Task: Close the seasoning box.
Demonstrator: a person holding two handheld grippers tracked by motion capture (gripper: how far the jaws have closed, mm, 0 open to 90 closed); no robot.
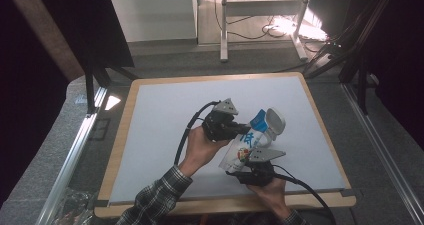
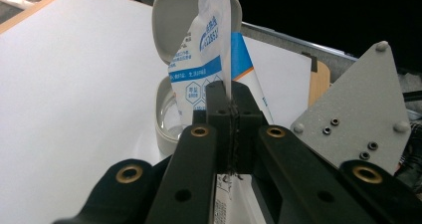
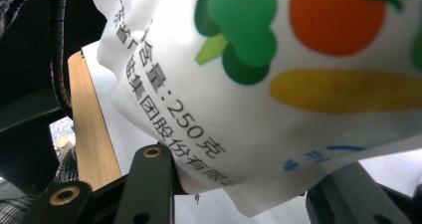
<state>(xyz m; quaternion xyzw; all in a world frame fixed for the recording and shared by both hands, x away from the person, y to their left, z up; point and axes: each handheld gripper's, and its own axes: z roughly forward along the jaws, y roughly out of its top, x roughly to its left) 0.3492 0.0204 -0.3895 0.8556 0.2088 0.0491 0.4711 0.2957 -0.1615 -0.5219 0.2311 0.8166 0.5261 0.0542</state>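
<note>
Near the table's (image 1: 150,135) front edge, I have the white pouch (image 1: 243,147) lifted between both tools. My left gripper (image 2: 230,115) pinches its thin upper edge, jaws tight together on it. My right gripper (image 1: 250,171) clamps its fat lower end. Behind stands an open white case (image 1: 274,121).

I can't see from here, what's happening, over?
Left gripper pinching pouch edge. Right gripper clamped round its bottom. Open white case just beyond.
</note>
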